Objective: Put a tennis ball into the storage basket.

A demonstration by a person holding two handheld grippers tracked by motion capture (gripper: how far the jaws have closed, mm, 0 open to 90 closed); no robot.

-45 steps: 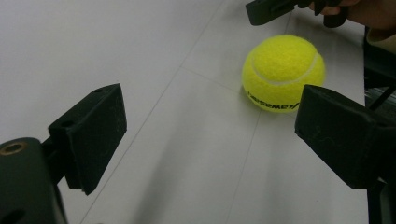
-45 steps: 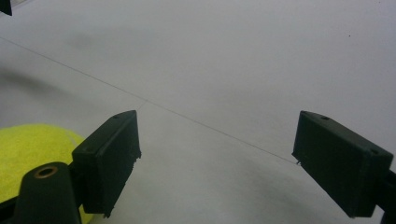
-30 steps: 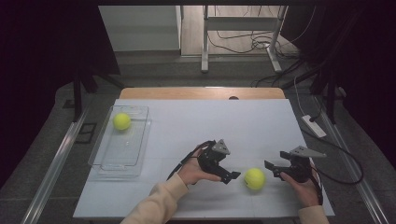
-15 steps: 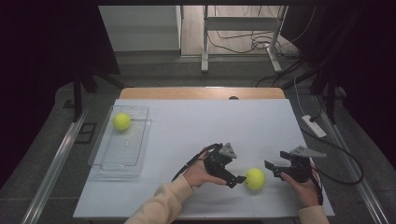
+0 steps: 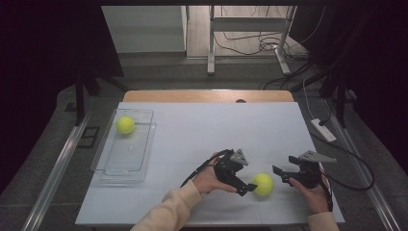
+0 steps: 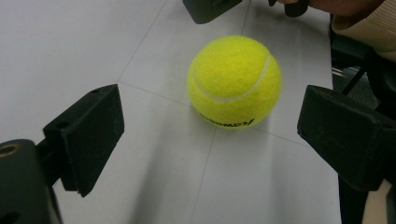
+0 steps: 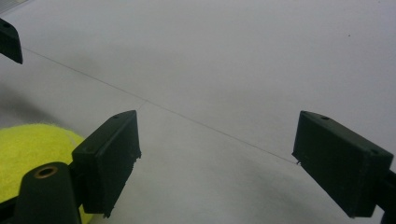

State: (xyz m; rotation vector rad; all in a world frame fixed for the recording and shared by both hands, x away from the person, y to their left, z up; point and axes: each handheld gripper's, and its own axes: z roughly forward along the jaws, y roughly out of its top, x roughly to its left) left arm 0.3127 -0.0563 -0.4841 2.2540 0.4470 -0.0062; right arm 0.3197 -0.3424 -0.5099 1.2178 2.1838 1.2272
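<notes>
A yellow tennis ball [image 5: 263, 184] lies on the white table near the front edge. My left gripper [image 5: 248, 179] sits just left of it, open. In the left gripper view the ball [image 6: 233, 81] rests a little ahead of the gripper [image 6: 210, 135], in line with the gap and touching neither pad. Its jaws have just been opening slightly. My right gripper [image 5: 280, 174] stands open just right of the ball. Nothing is between the right gripper's [image 7: 217, 154] fingers, and the ball [image 7: 28, 154] is outside its left jaw. A second tennis ball [image 5: 125, 125] lies in the clear tray [image 5: 115, 168].
The clear tray stands at the table's left side. The wooden table edge [image 5: 207, 96] runs along the back. A white power strip [image 5: 323, 130] lies on the floor off the right edge, with cables trailing from the grippers.
My left gripper has moved right and toward the front edge, closing in on the ball. The ball and the right gripper have stayed put.
</notes>
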